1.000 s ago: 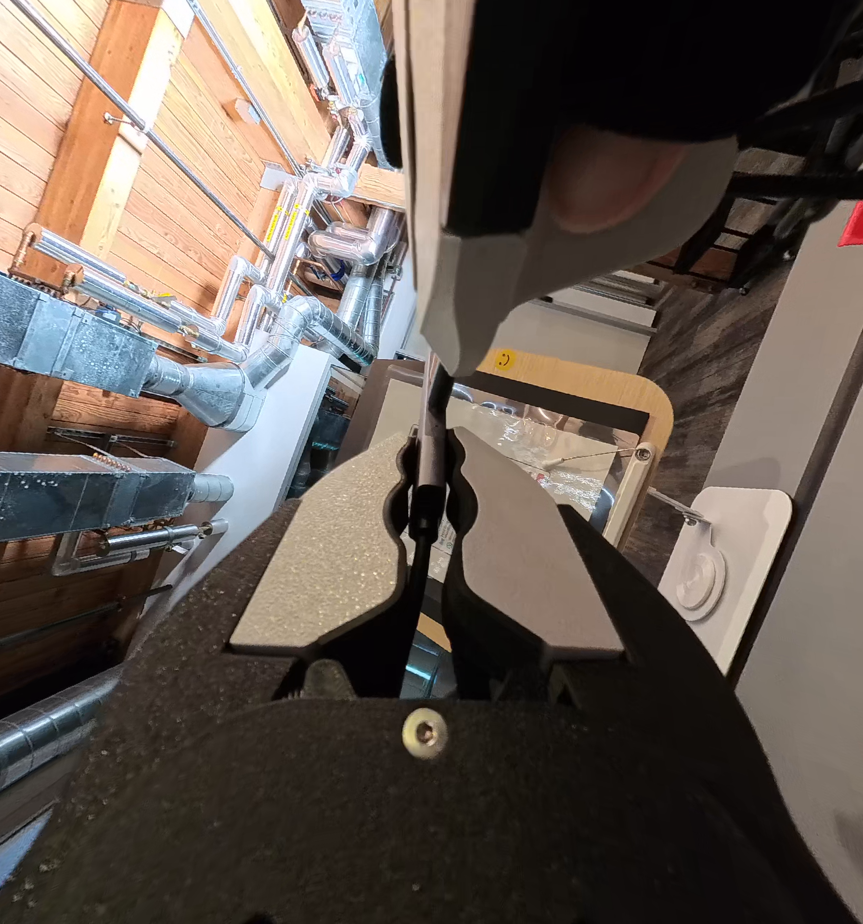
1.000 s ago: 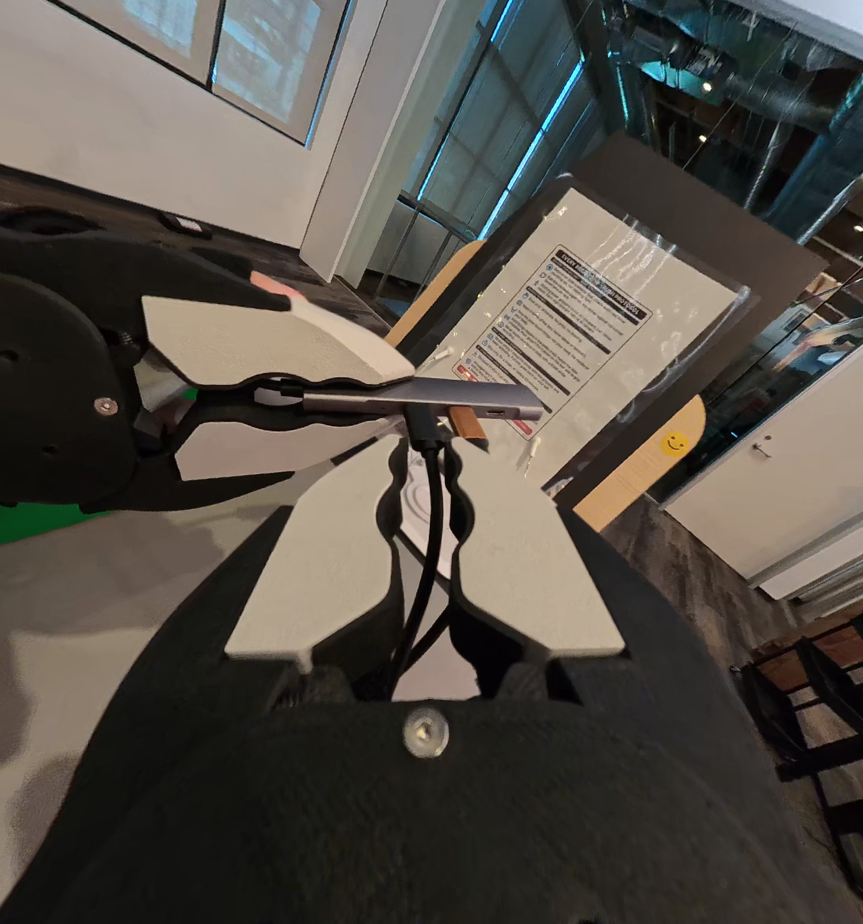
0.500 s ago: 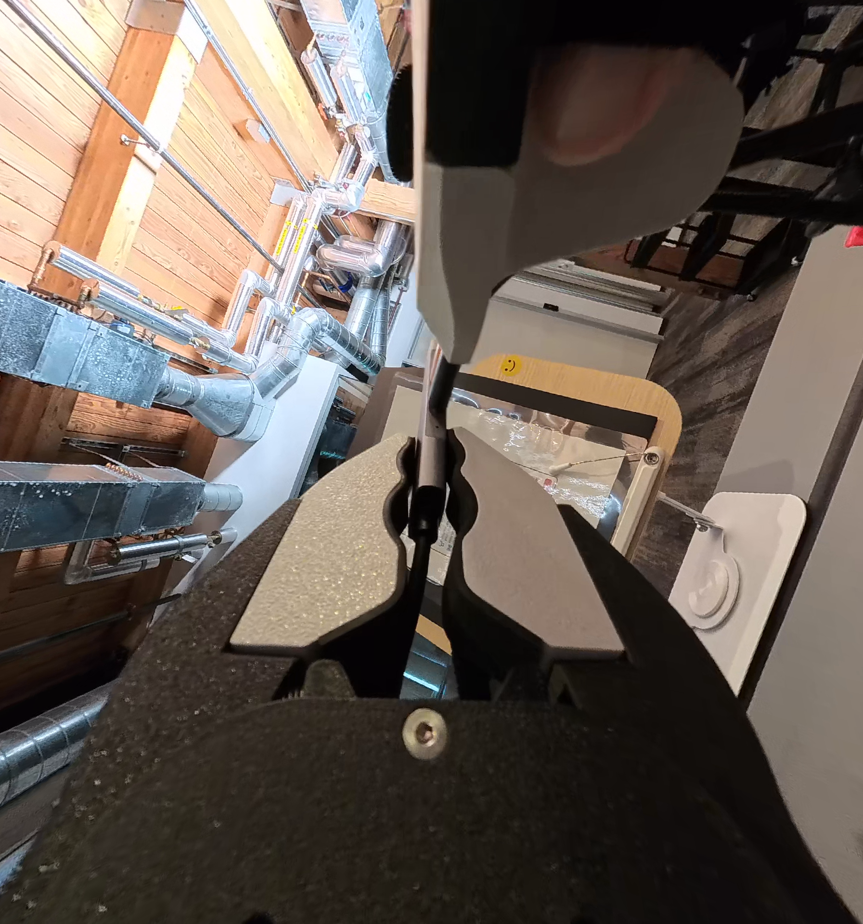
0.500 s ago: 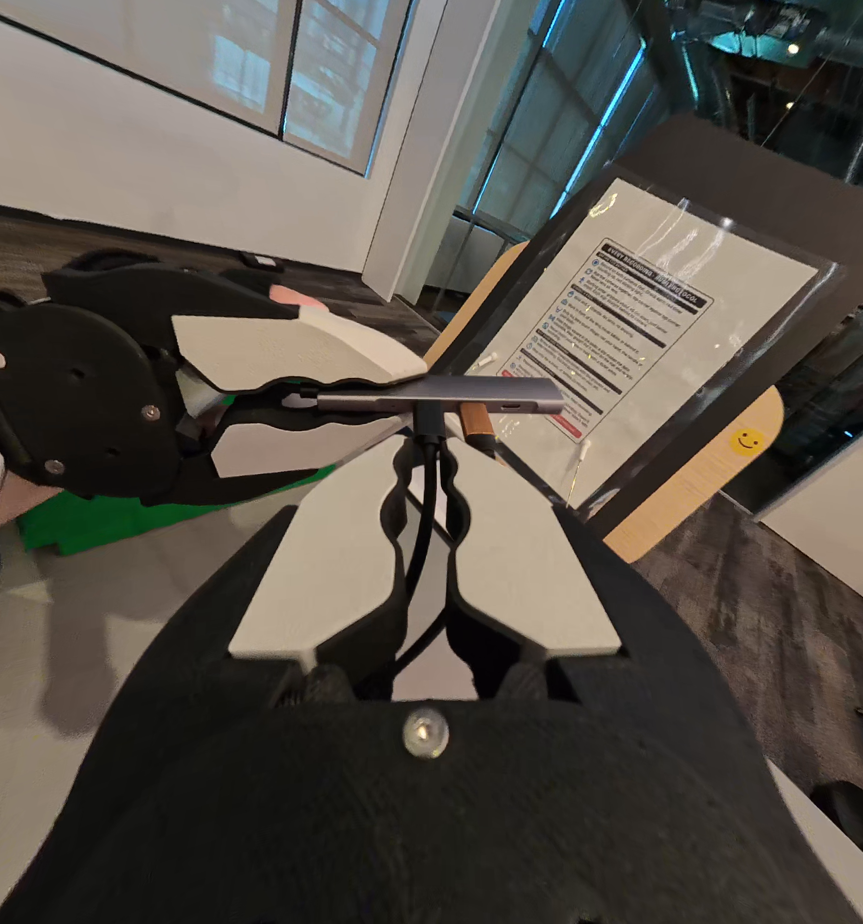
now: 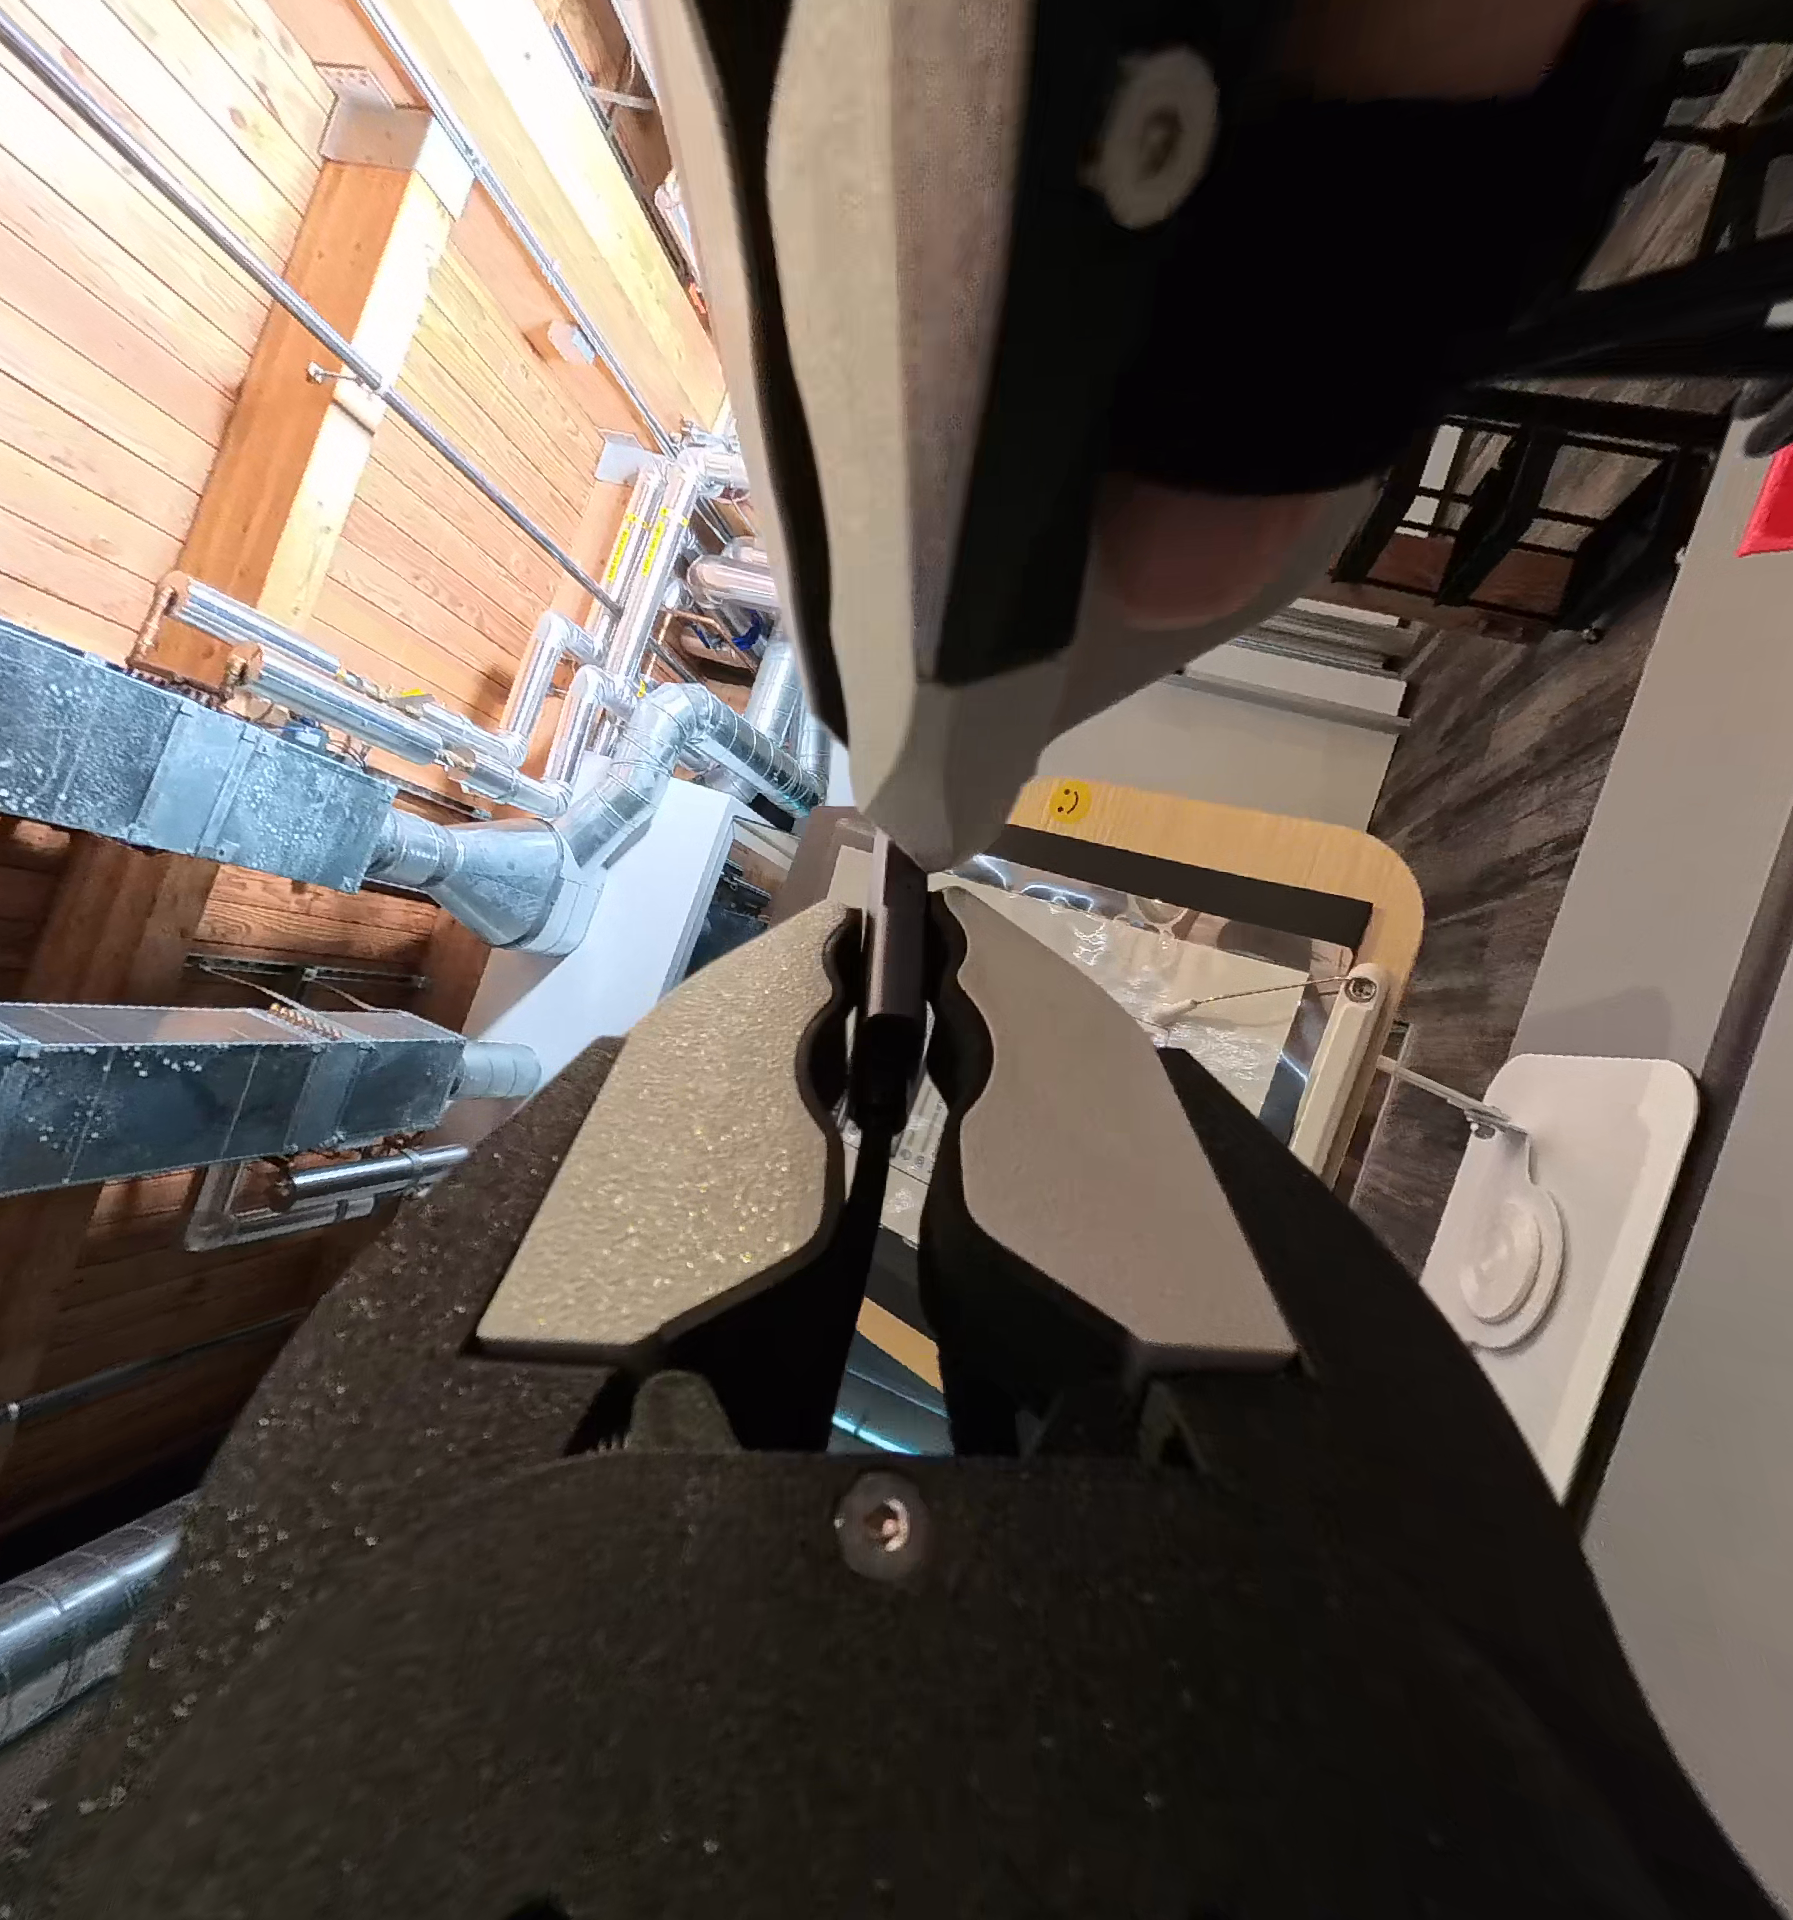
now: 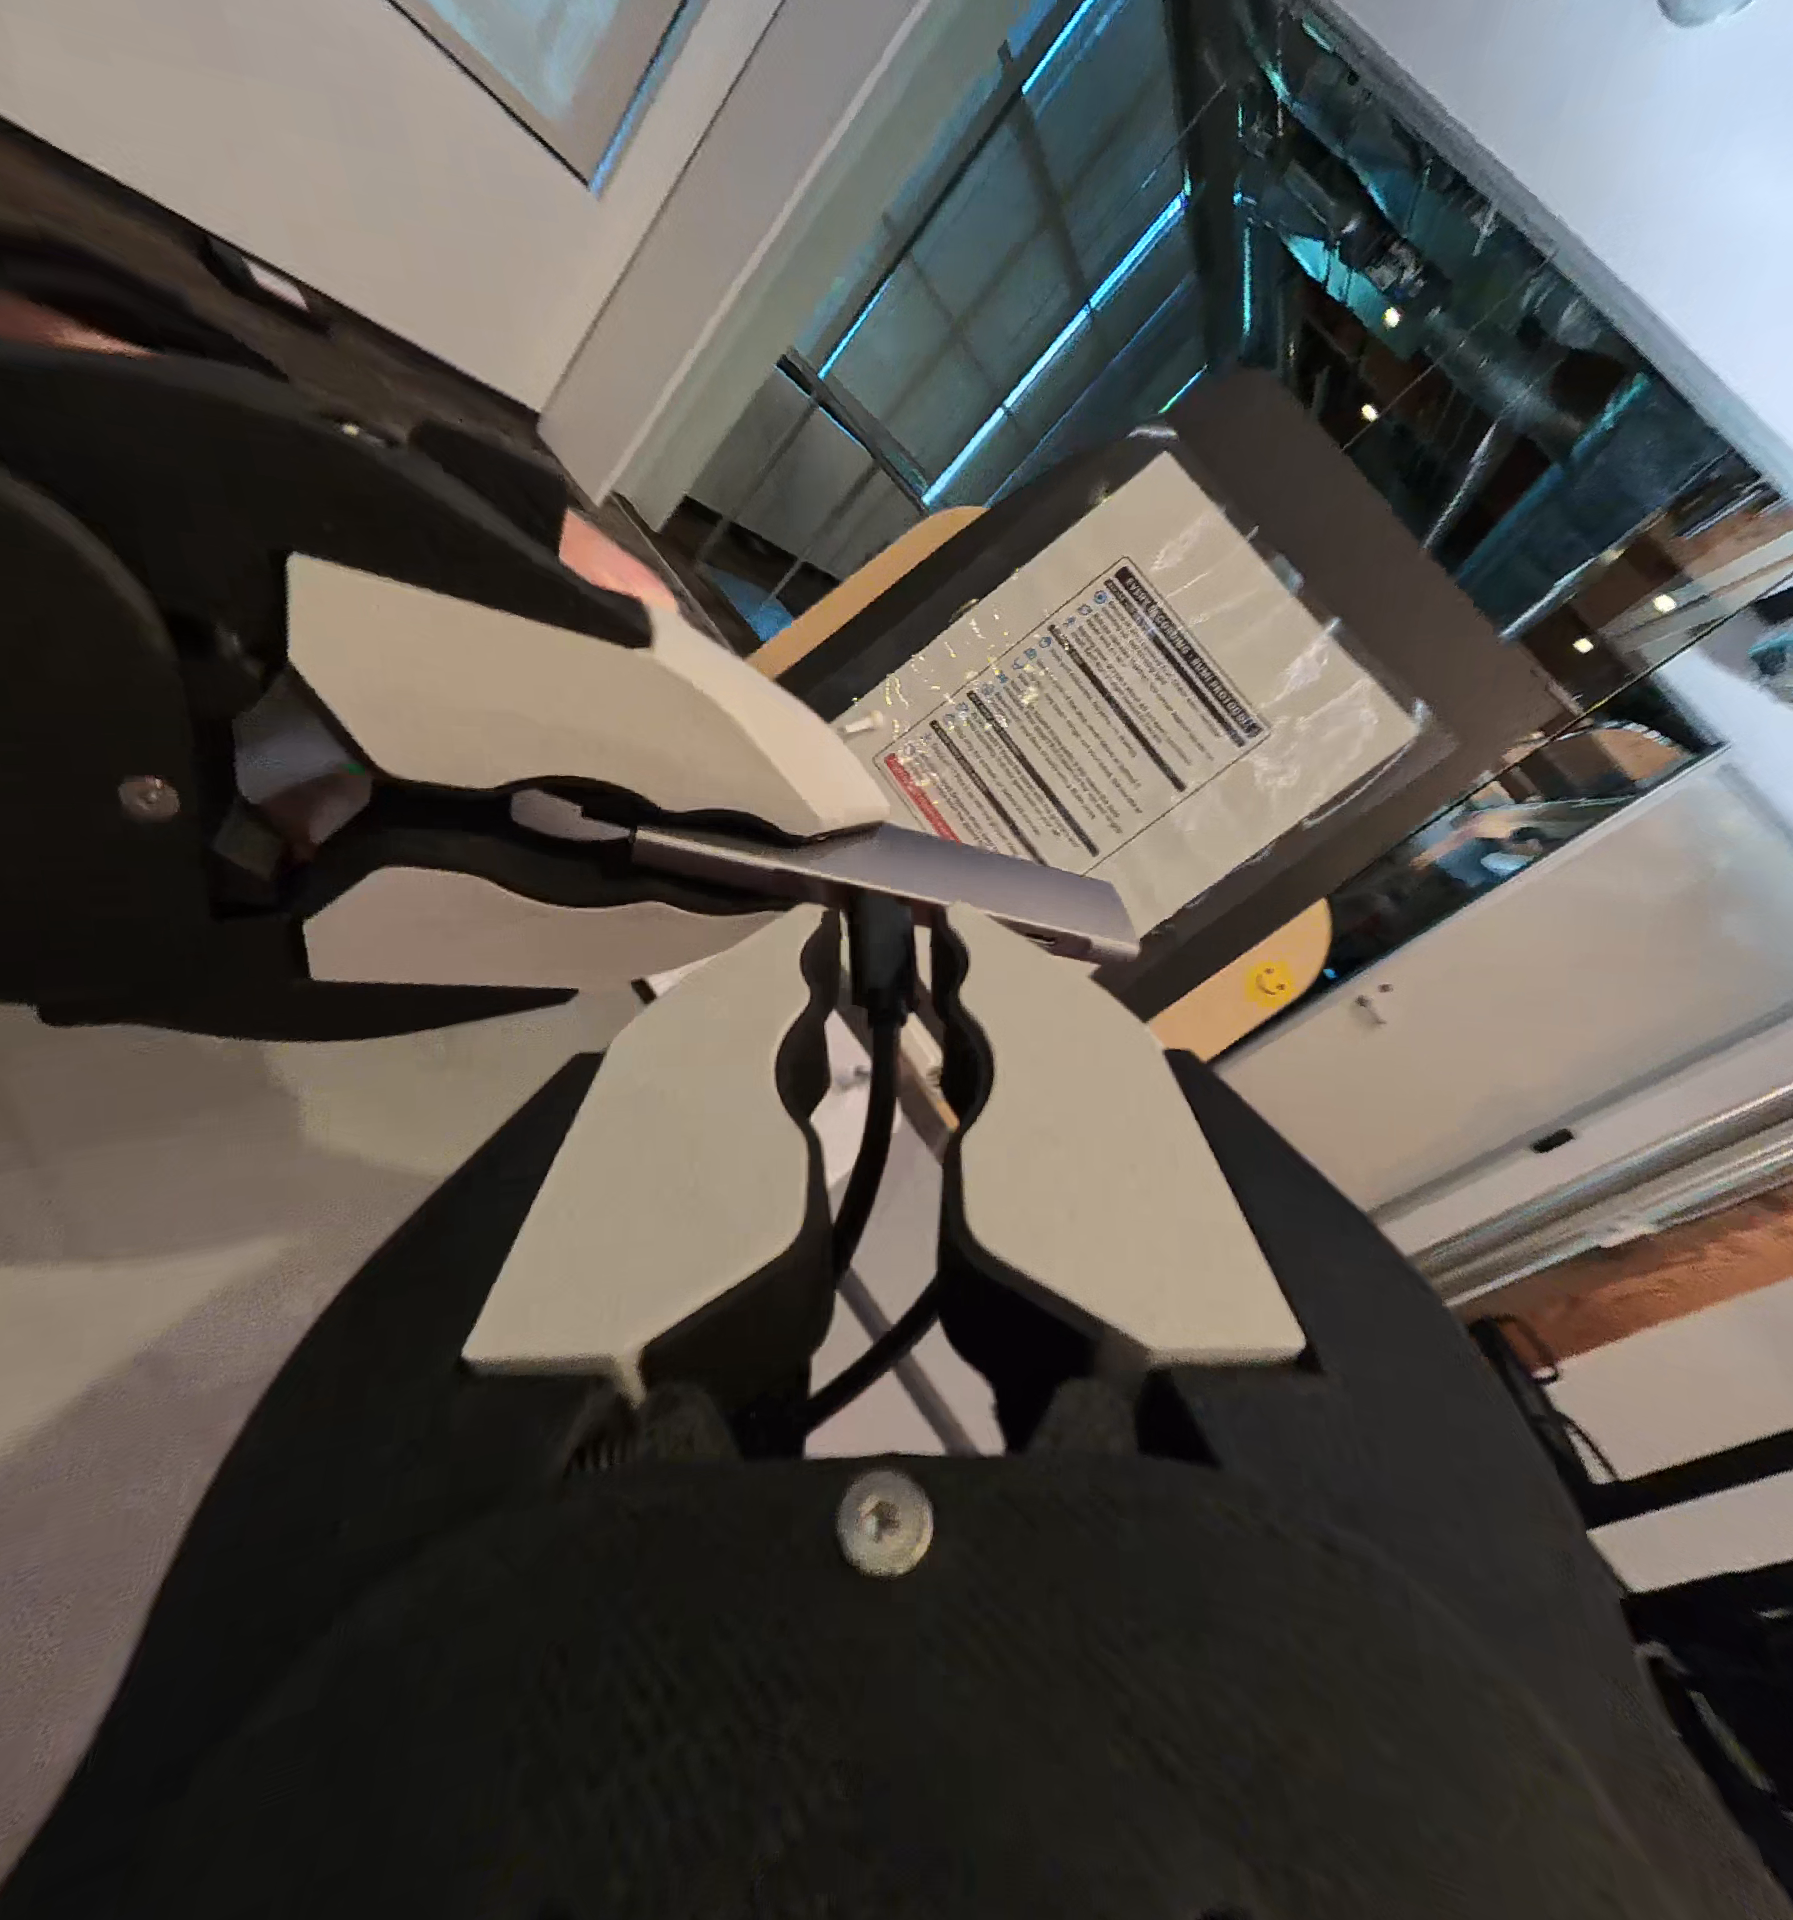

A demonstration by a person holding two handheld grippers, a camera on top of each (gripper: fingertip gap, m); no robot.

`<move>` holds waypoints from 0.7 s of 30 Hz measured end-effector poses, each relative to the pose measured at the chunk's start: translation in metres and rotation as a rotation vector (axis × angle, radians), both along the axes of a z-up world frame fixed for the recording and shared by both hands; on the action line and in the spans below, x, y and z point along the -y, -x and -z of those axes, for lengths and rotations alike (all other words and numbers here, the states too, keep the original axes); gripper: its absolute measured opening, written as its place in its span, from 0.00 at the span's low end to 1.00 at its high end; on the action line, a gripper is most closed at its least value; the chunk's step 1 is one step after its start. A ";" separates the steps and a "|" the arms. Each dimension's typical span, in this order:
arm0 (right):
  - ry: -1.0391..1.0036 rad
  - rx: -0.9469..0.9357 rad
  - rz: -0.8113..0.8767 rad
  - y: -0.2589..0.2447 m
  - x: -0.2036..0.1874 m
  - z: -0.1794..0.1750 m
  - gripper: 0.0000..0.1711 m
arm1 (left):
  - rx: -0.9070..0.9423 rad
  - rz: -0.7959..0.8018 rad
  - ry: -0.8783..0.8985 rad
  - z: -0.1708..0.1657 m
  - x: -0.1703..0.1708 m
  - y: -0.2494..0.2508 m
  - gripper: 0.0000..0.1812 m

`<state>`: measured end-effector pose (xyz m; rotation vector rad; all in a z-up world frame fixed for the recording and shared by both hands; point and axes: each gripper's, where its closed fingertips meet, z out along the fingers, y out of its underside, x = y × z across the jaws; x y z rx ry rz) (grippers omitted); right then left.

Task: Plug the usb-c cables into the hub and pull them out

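Observation:
In the right wrist view my right gripper (image 6: 881,930) is shut on the black plug of a USB-C cable (image 6: 876,961). The plug meets the lower edge of a flat grey hub (image 6: 975,883). The cable hangs down between my fingers. My left gripper (image 6: 767,862) comes in from the left and is shut on the hub's near end, holding it in the air, tilted down to the right. In the left wrist view my left gripper (image 5: 897,925) clamps the hub (image 5: 897,956) edge-on, and the right gripper (image 5: 913,821) points down onto it from above.
A dark board with a laminated sheet (image 6: 1131,727) and a wooden panel with a yellow sticker (image 6: 1271,977) stand just beyond the hub. The grey table (image 6: 92,1195) lies below left. A white pad (image 5: 1536,1247) sits on the table's edge. Left and right tips are no more than a few centimetres apart.
Both grippers have turned together with the hub, so it now slopes down to the right. The right gripper looms closer in the left wrist view. Both grips are unchanged.

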<state>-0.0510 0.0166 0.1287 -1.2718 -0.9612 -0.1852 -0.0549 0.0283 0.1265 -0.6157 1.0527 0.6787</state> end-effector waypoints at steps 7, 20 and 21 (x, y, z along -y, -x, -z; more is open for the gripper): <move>-0.228 0.238 0.086 0.000 -0.001 -0.001 0.09 | 0.010 -0.005 0.064 -0.002 -0.003 0.005 0.05; -0.294 0.353 -0.072 0.007 0.012 0.008 0.08 | -0.027 0.139 0.229 0.012 0.002 -0.003 0.06; -0.283 0.354 -0.090 0.007 0.014 0.009 0.09 | -0.032 0.160 0.253 0.014 0.003 -0.004 0.06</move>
